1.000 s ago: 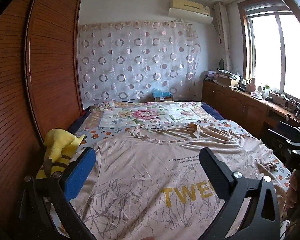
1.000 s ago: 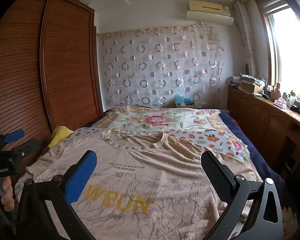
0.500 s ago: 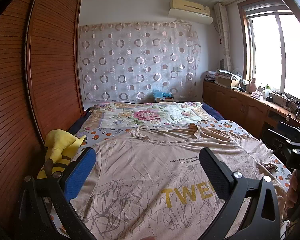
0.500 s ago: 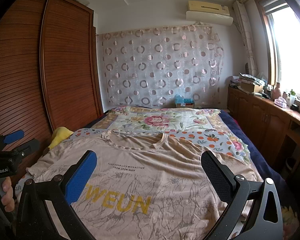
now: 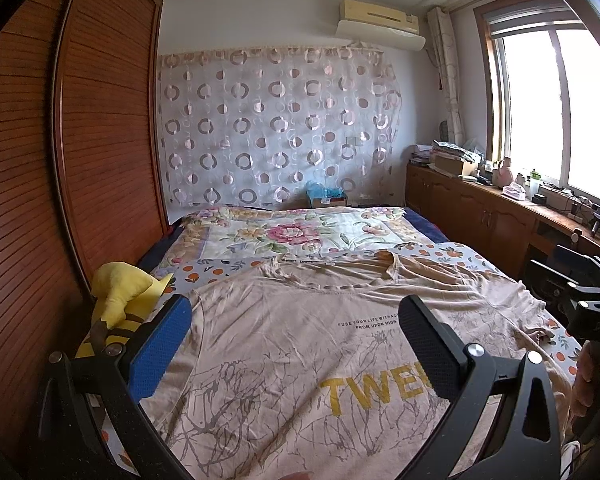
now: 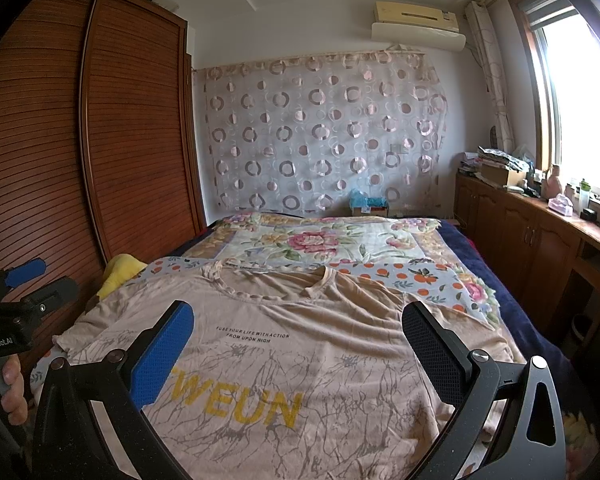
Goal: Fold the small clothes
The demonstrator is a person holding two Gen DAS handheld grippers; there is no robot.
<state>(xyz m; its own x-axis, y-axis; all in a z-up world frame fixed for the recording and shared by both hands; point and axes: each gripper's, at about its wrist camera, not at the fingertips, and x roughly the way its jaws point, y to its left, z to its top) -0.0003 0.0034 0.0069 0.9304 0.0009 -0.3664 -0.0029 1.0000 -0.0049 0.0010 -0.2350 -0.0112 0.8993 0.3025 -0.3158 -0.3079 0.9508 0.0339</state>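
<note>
T-shirt flat on bed

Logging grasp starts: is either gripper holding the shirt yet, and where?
Nothing is held. Left gripper and right gripper are both open above the flat T-shirt.

A bed with a floral quilt fills the middle of the room. At nine o'clock stands a slatted wooden wardrobe. At twelve o'clock a sheer curtain with ring patterns covers the far wall, an air conditioner mounted above it. At three o'clock, bright daylight comes through a window over low, cluttered wooden cabinets.
</note>
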